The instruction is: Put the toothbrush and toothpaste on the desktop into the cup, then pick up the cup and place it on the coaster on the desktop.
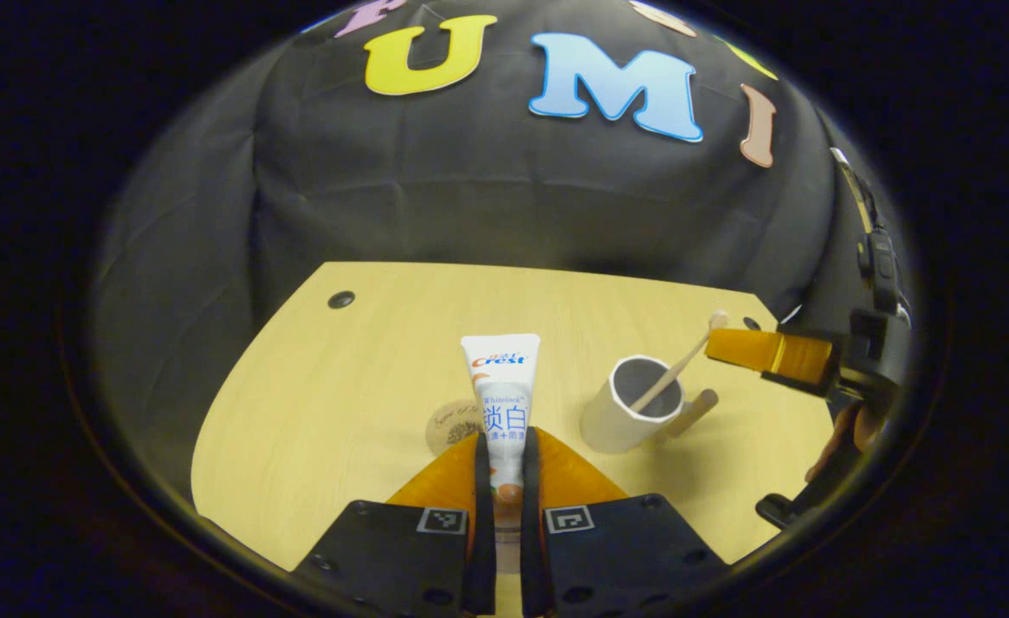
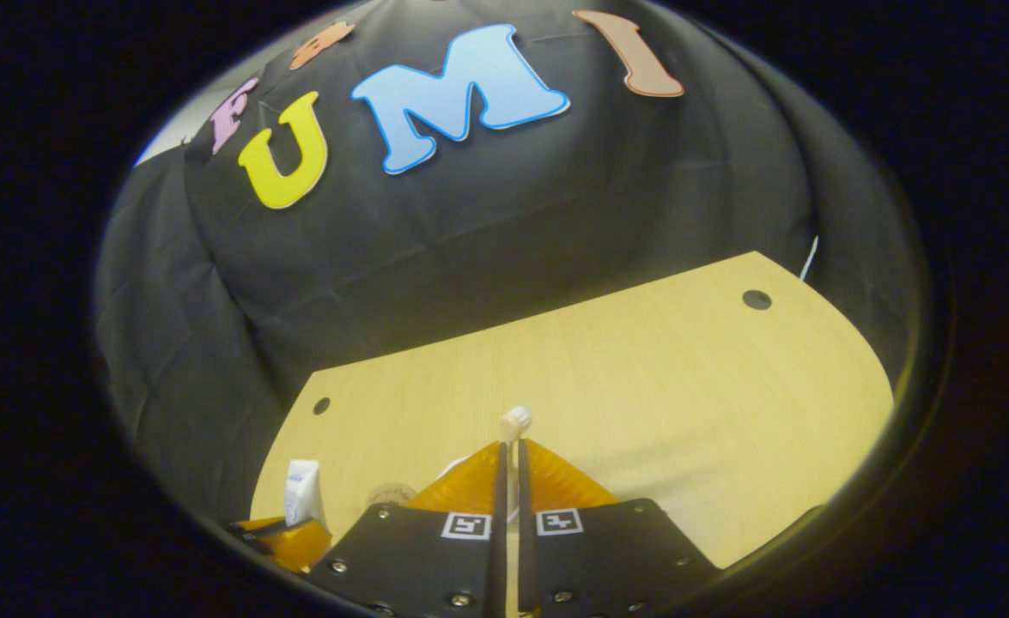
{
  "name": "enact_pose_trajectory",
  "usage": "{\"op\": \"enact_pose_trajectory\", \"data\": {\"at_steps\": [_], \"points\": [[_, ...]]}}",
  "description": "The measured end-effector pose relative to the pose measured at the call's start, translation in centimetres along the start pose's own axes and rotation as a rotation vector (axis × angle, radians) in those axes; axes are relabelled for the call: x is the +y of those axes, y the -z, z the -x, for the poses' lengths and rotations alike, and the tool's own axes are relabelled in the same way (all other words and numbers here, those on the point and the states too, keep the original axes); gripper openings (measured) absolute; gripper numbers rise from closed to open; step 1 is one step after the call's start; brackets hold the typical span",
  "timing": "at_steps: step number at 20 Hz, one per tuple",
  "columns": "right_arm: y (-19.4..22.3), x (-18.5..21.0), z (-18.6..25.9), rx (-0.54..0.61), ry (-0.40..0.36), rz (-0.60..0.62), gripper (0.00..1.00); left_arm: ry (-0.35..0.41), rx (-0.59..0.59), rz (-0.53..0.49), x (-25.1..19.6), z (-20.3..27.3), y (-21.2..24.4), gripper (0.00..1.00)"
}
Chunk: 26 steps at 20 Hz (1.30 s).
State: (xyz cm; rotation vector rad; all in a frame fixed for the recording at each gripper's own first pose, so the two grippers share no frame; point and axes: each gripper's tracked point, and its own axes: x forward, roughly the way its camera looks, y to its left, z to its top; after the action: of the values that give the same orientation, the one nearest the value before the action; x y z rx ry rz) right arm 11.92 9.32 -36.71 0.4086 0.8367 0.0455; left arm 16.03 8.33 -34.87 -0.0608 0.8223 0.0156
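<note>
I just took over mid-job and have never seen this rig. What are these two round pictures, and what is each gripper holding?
No robot arm here: a person holds a two-finger gripper in each hand, with a camera riding on each. In the left gripper view, the left gripper is shut on the toothpaste, upright above the wooden desktop. Behind it lies the coaster; to the side stands the cup. The right gripper holds the toothbrush, whose lower end is already in the cup.
</note>
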Motion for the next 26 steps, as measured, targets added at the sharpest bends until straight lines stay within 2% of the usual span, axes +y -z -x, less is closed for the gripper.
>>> {"op": "enact_pose_trajectory", "data": {"at_steps": [6, 8, 11, 14, 19, 23, 26], "points": [[0.6, -4.1, 2.1, 0.001, 0.044, -0.042, 0.05, 0.092, -0.051, -0.063, -6.1, -3.6, -4.4, 0.18], [1.3, -5.6, 2.9, 0.011, 0.062, -0.056, 0.05, 0.13, -0.06, -0.06, -7.8, -4.5, -5.2, 0.18], [2.4, -8.0, 4.4, 0.022, 0.087, -0.071, 0.05, 0.225, -0.085, -0.039, -10.8, -5.6, -6.6, 0.19], [3.7, -10.7, 5.7, 0.039, 0.117, -0.102, 0.05, 0.256, -0.128, -0.043, -12.3, -6.5, -8.0, 0.19], [5.9, -14.9, 7.3, 0.076, 0.169, -0.147, 0.05, 0.236, -0.164, -0.04, -13.0, -8.5, -8.7, 0.18], [6.4, -17.9, 8.1, 0.089, 0.204, -0.146, 0.05, 0.211, -0.167, -0.01, -12.9, -10.3, -7.9, 0.18], [6.4, -19.5, 8.3, 0.101, 0.222, -0.15, 0.05, 0.194, -0.187, -0.025, -13.2, -11.0, -7.1, 0.18]]}}
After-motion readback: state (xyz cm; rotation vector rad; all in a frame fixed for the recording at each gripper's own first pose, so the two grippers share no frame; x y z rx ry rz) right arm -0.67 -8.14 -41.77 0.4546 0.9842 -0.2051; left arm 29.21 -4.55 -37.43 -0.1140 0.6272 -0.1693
